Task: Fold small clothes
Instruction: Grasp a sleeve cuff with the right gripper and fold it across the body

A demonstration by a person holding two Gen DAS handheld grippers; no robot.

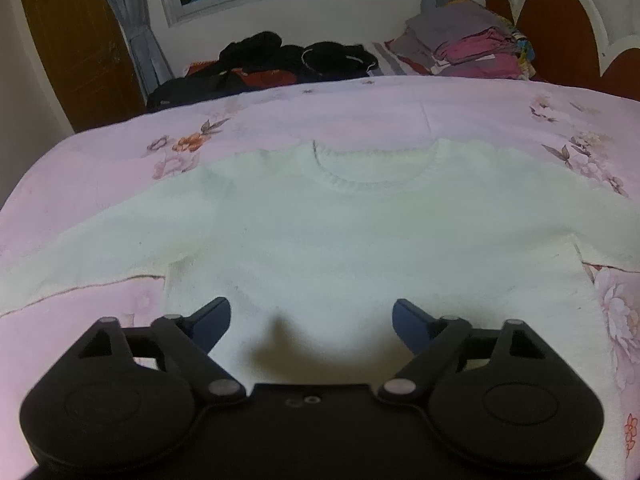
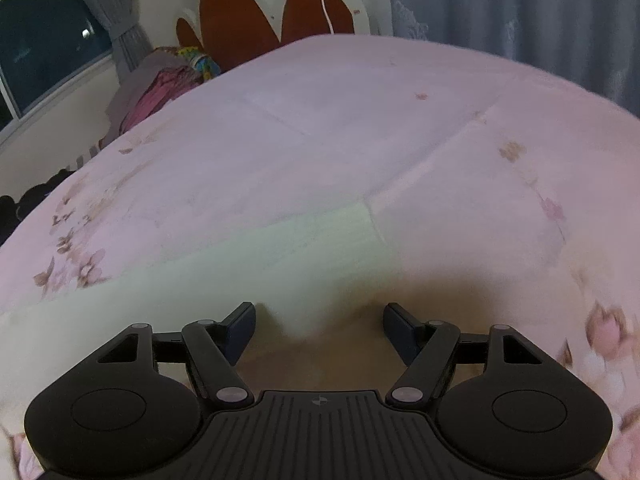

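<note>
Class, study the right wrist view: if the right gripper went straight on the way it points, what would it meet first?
Probably the white sweater's sleeve: it lies on the pink floral bedspread just ahead of the open right gripper. Depth is unclear, so this is hedged.

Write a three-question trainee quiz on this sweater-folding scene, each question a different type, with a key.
1. True or false: the left gripper is shut on the white sweater.
2. Multiple choice: how does the sweater lie on the pink floral bedspread? A) crumpled in a ball B) spread flat with both sleeves out to the sides C) folded in half
3. Fill in: in the right wrist view, the right gripper hangs open above one ____ of the sweater.

Key: 1 false, its jaws are wide apart and hold nothing; 2 B; 3 sleeve.
</note>
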